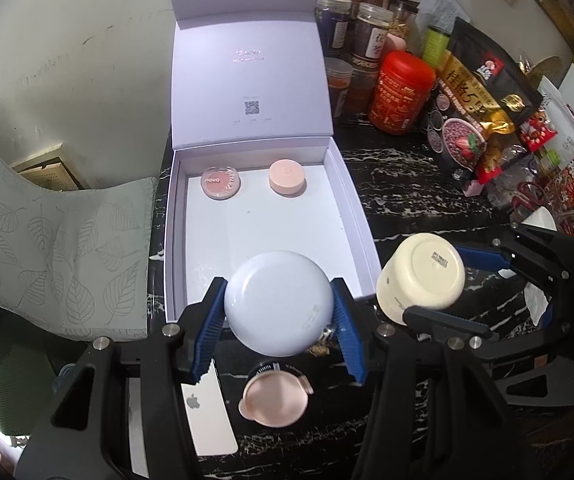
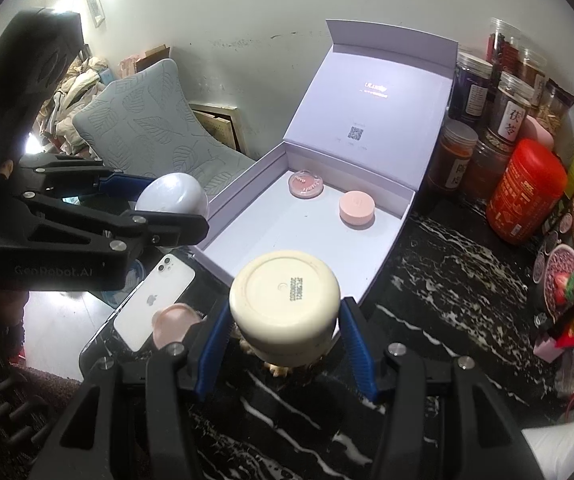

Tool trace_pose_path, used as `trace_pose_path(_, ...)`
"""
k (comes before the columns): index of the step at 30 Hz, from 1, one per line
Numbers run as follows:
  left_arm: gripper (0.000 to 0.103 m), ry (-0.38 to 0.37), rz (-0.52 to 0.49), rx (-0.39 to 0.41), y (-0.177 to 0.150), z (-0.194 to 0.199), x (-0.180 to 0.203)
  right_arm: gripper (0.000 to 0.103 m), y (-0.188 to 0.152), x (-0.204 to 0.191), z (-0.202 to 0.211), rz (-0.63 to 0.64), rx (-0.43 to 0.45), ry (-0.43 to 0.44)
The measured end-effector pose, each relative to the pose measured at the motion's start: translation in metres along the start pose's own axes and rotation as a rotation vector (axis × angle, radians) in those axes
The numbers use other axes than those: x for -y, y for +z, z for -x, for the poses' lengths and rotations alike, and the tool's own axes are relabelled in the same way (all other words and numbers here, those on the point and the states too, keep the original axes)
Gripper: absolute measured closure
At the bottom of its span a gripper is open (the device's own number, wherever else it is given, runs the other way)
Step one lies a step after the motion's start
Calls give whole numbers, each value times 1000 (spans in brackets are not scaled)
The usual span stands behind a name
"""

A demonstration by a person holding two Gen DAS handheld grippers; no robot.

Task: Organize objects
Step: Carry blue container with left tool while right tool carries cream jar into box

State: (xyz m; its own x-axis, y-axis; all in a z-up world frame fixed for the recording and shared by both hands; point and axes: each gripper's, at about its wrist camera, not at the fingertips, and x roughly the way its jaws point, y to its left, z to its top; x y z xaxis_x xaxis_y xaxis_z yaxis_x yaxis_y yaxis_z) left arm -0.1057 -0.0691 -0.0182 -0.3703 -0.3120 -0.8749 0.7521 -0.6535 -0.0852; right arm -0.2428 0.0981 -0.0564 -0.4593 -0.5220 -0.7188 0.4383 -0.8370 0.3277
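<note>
A pale round case (image 1: 279,302) sits clamped between the blue pads of the left tool (image 1: 279,312), held over the near edge of the open white box (image 1: 357,200). Just to its right, the right tool (image 2: 285,332) grips a cream jar (image 2: 285,300) bottom-up, its pads pressed on the jar's sides, beside the box's near right corner. Inside the box, at the far end, lie a pink blush compact (image 1: 220,182) and a peach puck (image 1: 287,178), apart. On the black marble counter (image 1: 407,184) below the tools rest a rose-lidded pot (image 1: 275,402) and a white phone (image 1: 207,412).
</note>
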Motion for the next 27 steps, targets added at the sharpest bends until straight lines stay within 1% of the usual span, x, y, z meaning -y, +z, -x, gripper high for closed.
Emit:
trace_pose_path(12, 53, -6, 12, -44, 28, -40, -14, 48, 24, 23, -36, -15, -20, 9)
trace_pose_path(16, 53, -5, 2, -62, 37, -56, -17, 48, 29, 30, -48, -22, -31, 6)
trace_pose_path(27, 53, -9, 0, -74, 60, -94, -30, 48, 46, 50, -83, -37, -46, -6)
